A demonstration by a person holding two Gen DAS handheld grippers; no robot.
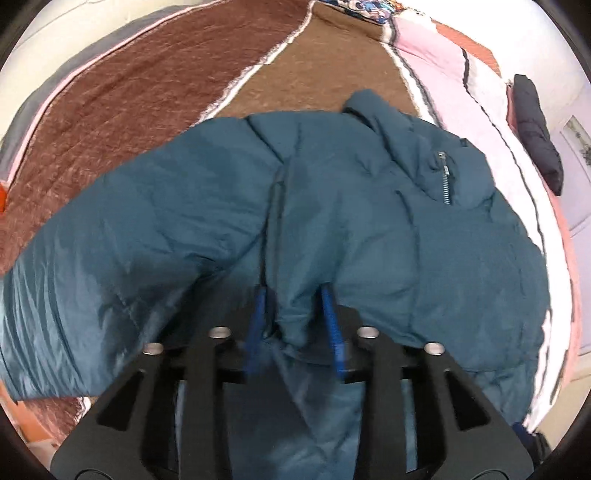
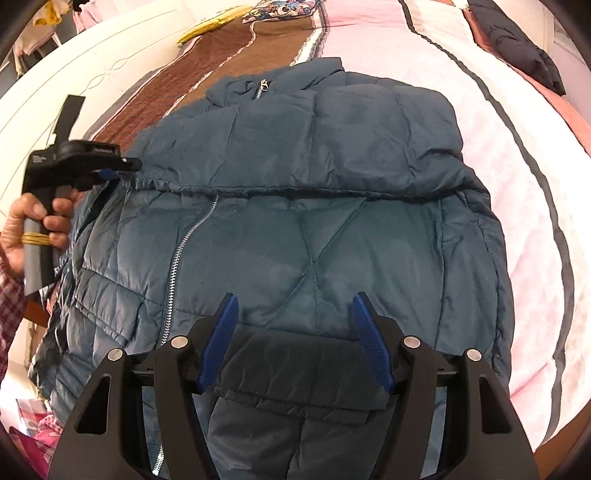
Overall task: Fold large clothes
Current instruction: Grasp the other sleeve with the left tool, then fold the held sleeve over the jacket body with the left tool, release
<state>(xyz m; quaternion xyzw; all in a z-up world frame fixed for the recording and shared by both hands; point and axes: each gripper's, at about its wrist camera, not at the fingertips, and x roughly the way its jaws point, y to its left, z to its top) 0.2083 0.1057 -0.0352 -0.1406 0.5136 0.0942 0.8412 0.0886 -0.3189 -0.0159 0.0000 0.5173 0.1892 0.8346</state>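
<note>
A teal quilted puffer jacket (image 2: 314, 229) lies on the bed, front up, with a silver zipper (image 2: 177, 254) running down its left part. One sleeve is folded across the chest, its cuff edge (image 2: 258, 188) lying straight across. My left gripper (image 1: 293, 295) is shut on a fold of the jacket's fabric (image 1: 295, 317); it also shows in the right wrist view (image 2: 110, 173) at the jacket's left edge, at the cuff end. My right gripper (image 2: 293, 306) is open and empty, hovering just above the jacket's lower front.
The bed carries a brown blanket (image 1: 147, 81) on the left and a pink-and-white striped cover (image 2: 498, 110) on the right. A dark folded garment (image 2: 517, 40) lies at the far right. A patterned pillow (image 2: 280, 9) sits at the head.
</note>
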